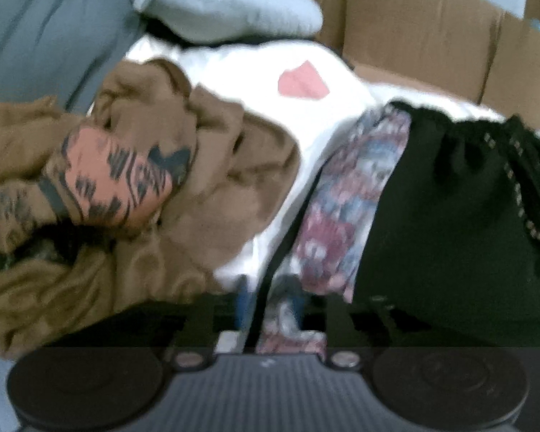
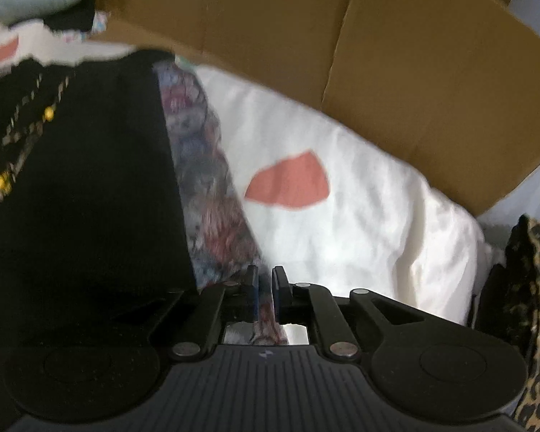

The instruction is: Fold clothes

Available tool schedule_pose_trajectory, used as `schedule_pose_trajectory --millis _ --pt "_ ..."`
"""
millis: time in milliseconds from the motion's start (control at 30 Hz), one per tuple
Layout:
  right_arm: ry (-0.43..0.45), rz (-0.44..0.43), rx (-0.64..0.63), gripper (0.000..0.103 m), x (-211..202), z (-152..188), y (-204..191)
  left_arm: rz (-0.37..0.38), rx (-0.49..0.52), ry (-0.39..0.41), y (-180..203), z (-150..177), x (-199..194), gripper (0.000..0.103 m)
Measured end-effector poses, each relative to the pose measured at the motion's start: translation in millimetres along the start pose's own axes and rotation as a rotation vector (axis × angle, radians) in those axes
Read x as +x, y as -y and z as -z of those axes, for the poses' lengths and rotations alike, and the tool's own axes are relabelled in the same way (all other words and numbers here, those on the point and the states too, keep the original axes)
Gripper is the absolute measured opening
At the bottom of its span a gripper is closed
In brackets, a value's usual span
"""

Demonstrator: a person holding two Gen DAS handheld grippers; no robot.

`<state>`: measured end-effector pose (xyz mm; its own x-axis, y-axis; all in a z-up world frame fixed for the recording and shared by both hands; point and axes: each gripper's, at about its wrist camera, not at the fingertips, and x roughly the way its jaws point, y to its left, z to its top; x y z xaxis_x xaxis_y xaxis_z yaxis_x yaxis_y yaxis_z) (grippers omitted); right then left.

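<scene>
A patterned red-and-blue knit garment (image 1: 345, 208) lies as a strip between a white cloth with a red patch (image 1: 270, 82) and a black garment (image 1: 450, 216). My left gripper (image 1: 270, 309) is shut on its near end; the fingers are mostly hidden by the fabric. In the right wrist view the same patterned garment (image 2: 205, 187) runs down into my right gripper (image 2: 265, 288), whose jaws are nearly closed on its edge. The black garment (image 2: 82, 187) with a studded cord lies to its left, the white cloth (image 2: 360, 223) to its right.
A brown garment with an orange and black print (image 1: 144, 180) is heaped at the left. Grey clothes (image 1: 46, 28) and a pale blue piece (image 1: 226, 3) lie behind. Cardboard box walls (image 2: 396, 72) stand at the back. A leopard-print fabric (image 2: 536, 306) sits at the far right.
</scene>
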<state>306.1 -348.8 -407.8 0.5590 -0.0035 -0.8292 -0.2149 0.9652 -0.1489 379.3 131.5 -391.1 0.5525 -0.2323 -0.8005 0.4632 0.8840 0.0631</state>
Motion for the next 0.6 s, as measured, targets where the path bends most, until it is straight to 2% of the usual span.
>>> schedule_pose_trajectory --millis 33,200,233,333,600 --pt "0.01 -0.005 0.014 0.008 -2.3 -3.6 2.6 0.002 -0.004 0.017 0.5 -2.6 -1.0 0.049" --pt "0.039 -0.037 0.062 0.017 7.0 -21.0 6.7 0.013 -0.008 0.021 6.3 -16.1 9.1 0.049" --pt "0.04 -0.045 0.075 0.023 10.9 -23.4 6.6 0.016 -0.004 0.023 7.7 -18.3 11.2 0.049" --pt "0.041 -0.064 0.098 0.032 20.8 -29.0 4.1 0.03 0.001 0.032 12.1 -24.4 18.5 0.049" --pt "0.049 -0.092 0.106 0.035 40.9 -38.7 -9.4 0.07 0.002 0.055 17.6 -36.8 34.3 0.049"
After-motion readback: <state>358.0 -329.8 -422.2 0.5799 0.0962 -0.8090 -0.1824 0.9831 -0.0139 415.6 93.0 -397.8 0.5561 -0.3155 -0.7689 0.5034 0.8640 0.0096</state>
